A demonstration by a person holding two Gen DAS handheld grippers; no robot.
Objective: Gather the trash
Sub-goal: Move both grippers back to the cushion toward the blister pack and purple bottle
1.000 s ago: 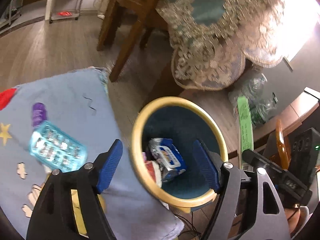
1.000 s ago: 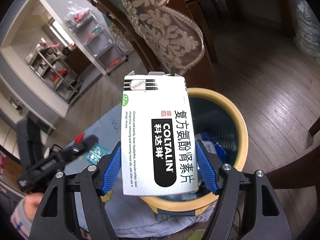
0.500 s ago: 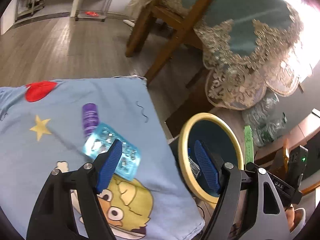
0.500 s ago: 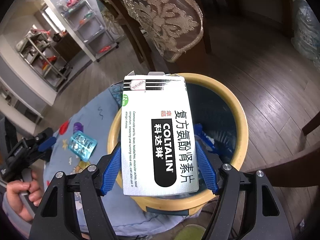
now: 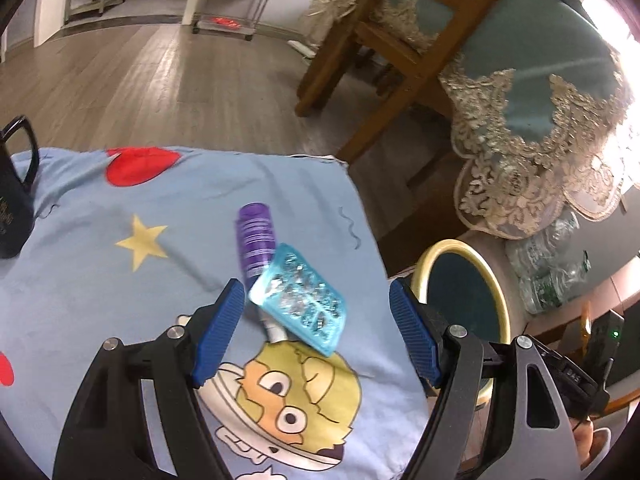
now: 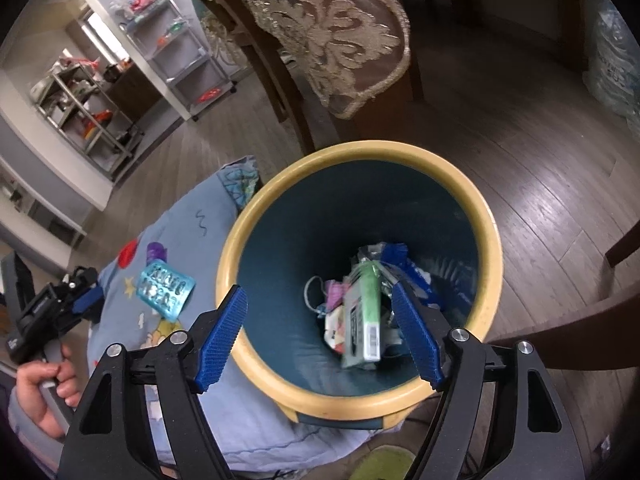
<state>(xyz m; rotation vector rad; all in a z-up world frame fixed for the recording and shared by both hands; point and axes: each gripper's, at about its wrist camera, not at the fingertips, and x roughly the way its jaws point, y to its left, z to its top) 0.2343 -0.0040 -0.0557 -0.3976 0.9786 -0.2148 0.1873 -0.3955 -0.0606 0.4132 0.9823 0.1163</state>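
White medicine box [image 6: 362, 312] dropped from right tongs [image 6: 318, 334], now in round yellow-rimmed bin [image 6: 472, 196] directly below; jaws opening, nothing between. Left tongs [image 5: 316, 336] swung over blue blister pack [image 5: 300, 300], wide, empty, framing it for pickup beside purple tube [image 5: 256, 236].

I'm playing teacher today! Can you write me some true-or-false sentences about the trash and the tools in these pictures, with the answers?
1. The blue pill pack lies on the purple tube. True.
2. The right tool grips a box. False: its jaws are opening with nothing between them; the box is in the bin.
3. The bin is empty. False: it holds trash.
4. The left tool is open. True.
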